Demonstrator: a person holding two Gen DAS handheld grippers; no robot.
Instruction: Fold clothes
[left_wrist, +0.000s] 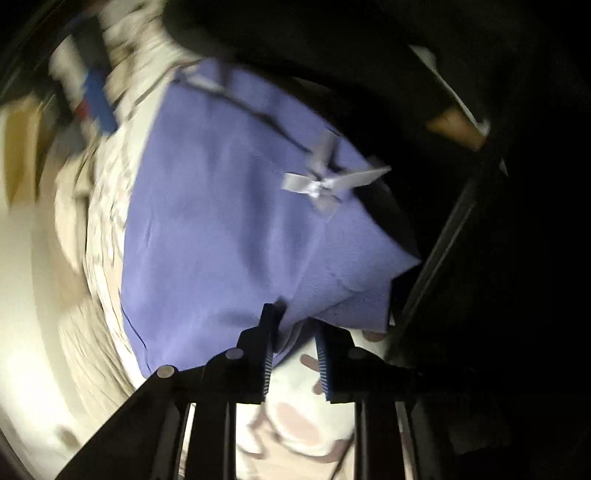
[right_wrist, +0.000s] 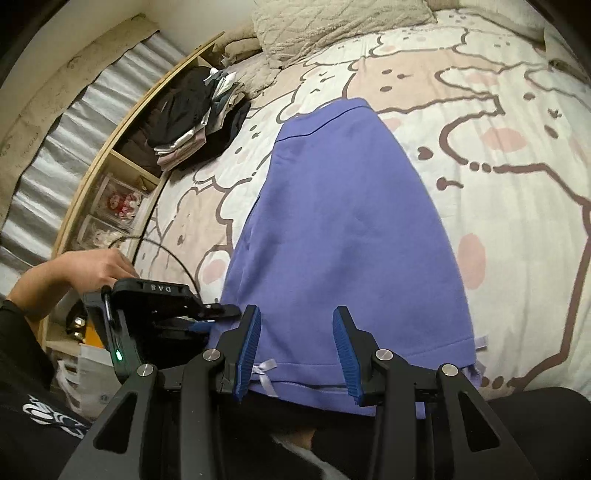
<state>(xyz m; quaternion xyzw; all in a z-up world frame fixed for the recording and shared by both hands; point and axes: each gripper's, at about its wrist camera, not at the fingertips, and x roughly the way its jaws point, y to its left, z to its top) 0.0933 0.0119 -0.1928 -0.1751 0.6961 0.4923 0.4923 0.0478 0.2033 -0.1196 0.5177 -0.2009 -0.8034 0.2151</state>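
Along the bed's near edge a purple garment is spread flat; its corner is pinched by the left gripper (for lifting, presumably), while the right gripper is held part-open, empty, above the hem between its 2 bows.

matt purple cloth garment, printed cotton bedsheet

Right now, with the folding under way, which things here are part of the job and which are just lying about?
Part of the job:
- purple garment, spread on the bed
- left tool, at its near left corner
- right tool, over its near edge

Lying about:
- clothes pile by the shelf
- pillow
- cable
- shelf with toys
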